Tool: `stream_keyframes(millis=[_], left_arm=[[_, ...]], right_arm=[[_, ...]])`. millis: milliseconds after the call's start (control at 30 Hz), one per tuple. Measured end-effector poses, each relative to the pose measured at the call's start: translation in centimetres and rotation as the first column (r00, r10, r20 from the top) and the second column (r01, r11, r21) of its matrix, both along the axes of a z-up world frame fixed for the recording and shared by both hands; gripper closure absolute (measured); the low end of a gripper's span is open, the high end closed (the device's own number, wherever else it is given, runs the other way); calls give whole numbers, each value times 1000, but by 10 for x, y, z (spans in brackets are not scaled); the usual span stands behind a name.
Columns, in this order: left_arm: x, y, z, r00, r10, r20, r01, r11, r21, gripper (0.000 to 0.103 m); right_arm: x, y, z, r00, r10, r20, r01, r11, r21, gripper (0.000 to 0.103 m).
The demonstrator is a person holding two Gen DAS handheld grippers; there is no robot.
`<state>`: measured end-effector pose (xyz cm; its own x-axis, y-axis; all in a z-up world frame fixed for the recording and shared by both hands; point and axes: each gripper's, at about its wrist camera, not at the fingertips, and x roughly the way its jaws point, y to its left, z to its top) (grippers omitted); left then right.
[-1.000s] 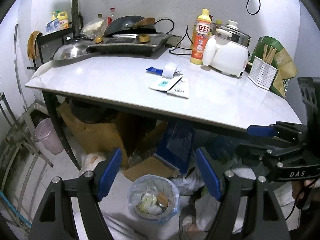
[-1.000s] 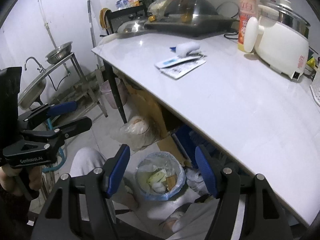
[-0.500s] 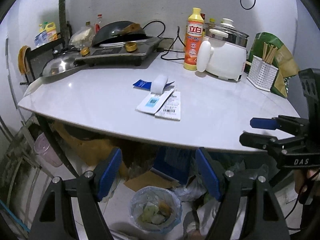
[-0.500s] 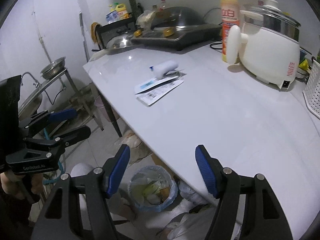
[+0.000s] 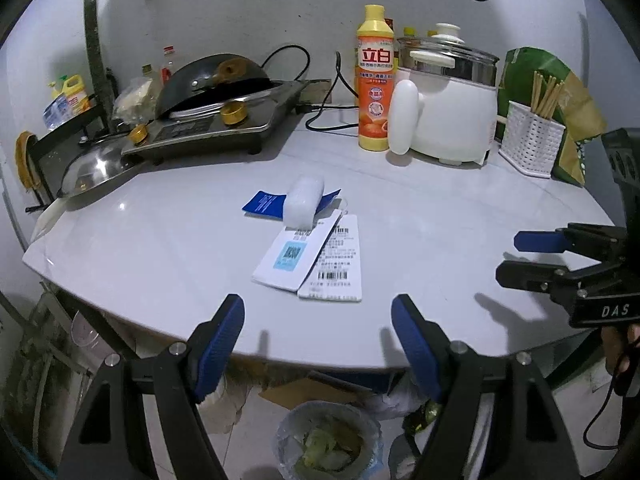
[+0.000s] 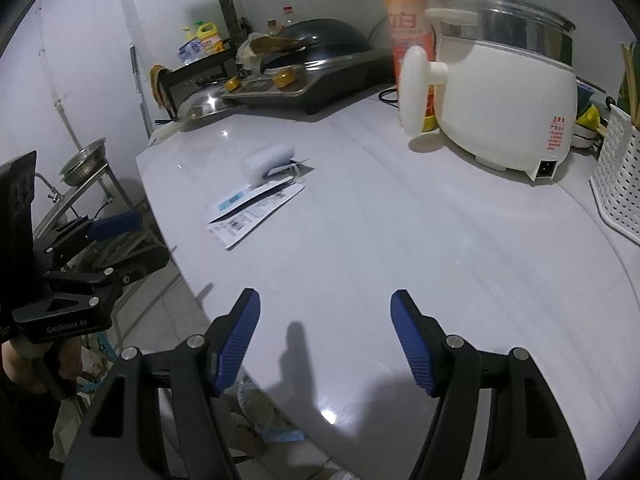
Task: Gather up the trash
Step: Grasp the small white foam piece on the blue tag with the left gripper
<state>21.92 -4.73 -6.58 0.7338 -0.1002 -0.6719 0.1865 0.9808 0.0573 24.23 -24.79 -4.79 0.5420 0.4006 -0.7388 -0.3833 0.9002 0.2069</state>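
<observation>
Paper tags (image 5: 310,260) with barcodes, a blue card (image 5: 264,202) and a white foam block (image 5: 303,204) lie together on the white table (image 5: 160,240). In the right wrist view the tags (image 6: 256,208) and the block (image 6: 268,162) lie far left. A trash bin (image 5: 328,440) with a plastic liner stands on the floor under the table's front edge. My left gripper (image 5: 318,332) is open and empty, just in front of the tags. My right gripper (image 6: 324,326) is open and empty over the table, and shows at the right in the left wrist view (image 5: 532,256).
A stove with a wok (image 5: 216,116), an orange detergent bottle (image 5: 374,80), a white cooker pot (image 5: 448,104) and a white chopstick basket (image 5: 532,144) stand along the back. A metal lid (image 5: 92,168) lies at the left edge. A sink rack (image 6: 80,168) stands left of the table.
Both grippers have risen from below the table edge to above the tabletop and moved forward. The tags now lie close ahead of the left gripper. Both stay open.
</observation>
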Motion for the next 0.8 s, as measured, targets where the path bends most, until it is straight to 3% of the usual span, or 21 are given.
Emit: stream_keyframes(millis=[200, 433, 800], left_arm=[[26, 1, -2, 1000, -10, -4, 10, 1000, 4, 31], [60, 4, -6, 1000, -4, -30, 5, 1000, 20, 54], [101, 9, -6, 999, -1, -33, 1, 1000, -9, 54]], right_arm=[[19, -3, -6, 1000, -10, -7, 10, 1000, -11, 37], [40, -2, -13, 1000, -21, -14, 21, 1000, -9, 37], [64, 11, -11, 1000, -14, -11, 14, 1000, -4, 37]])
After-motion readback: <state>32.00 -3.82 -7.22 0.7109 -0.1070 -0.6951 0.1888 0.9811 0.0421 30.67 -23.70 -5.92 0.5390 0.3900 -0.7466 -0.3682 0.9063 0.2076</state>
